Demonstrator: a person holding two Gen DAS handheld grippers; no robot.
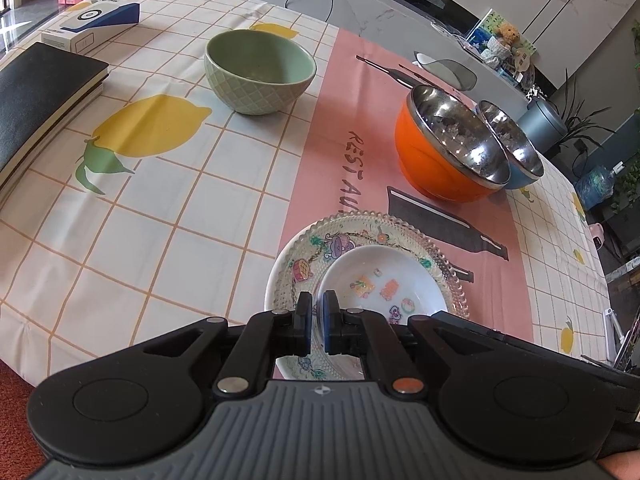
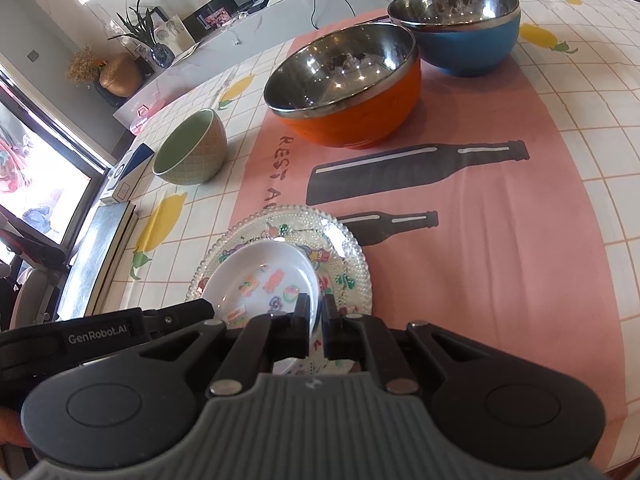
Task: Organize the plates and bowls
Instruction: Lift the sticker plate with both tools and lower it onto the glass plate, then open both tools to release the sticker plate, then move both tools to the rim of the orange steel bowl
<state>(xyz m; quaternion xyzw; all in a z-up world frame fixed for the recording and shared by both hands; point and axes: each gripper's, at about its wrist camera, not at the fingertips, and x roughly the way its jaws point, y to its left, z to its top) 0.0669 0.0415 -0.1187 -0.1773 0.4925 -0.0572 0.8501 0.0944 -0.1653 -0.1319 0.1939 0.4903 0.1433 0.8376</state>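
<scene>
White saucer (image 1: 384, 280) rim clenched between both tools, left tool (image 1: 317, 312), right tool (image 2: 316, 314).

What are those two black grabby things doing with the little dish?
A person holds two grippers, and both are pinching the small white dish by its rim: the left gripper on one side, the right gripper on the other. The dish sits on the beaded glass plate. An orange bowl, a blue bowl and a green bowl wait farther back on the tablecloth.
</scene>
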